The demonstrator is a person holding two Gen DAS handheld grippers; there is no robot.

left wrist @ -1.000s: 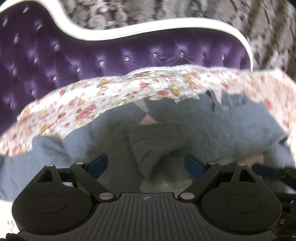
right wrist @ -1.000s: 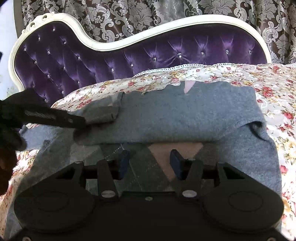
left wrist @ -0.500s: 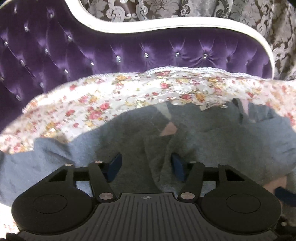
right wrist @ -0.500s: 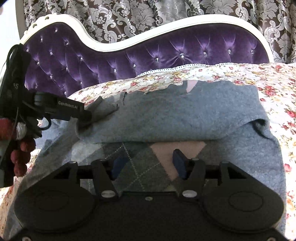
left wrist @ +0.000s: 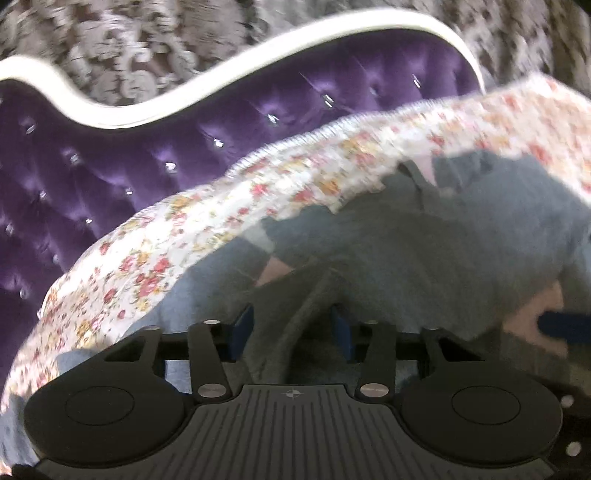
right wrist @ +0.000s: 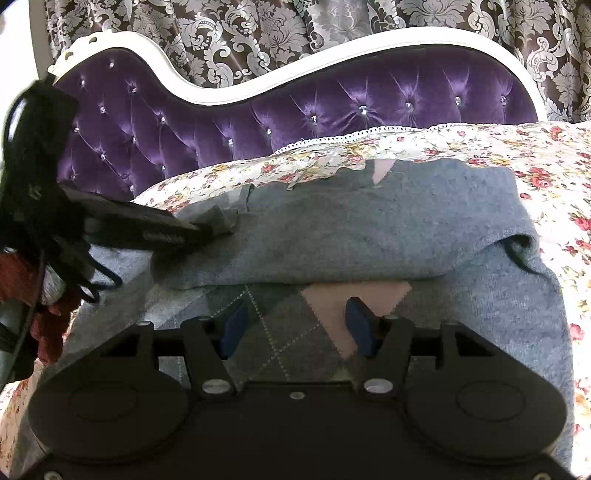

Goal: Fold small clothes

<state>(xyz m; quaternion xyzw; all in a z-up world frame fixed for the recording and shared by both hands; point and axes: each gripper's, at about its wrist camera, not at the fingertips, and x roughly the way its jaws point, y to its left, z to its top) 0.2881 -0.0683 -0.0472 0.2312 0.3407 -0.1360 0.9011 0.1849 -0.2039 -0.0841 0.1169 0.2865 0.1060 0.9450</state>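
Now the left claw, wide a moment ago, is closing on a ridge of the grey sweater between its pads, while the right claw hovers half open, holding nothing.

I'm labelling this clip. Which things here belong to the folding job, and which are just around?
Job: grey sweater; left claw, closing around a fold; right claw, open.
Around: floral cover; purple sofa back; patterned curtain.

A purple tufted sofa back with a white curved frame is standing behind. A floral cover with a white lace edge is lying over the seat. Patterned damask curtains are hanging behind the sofa.
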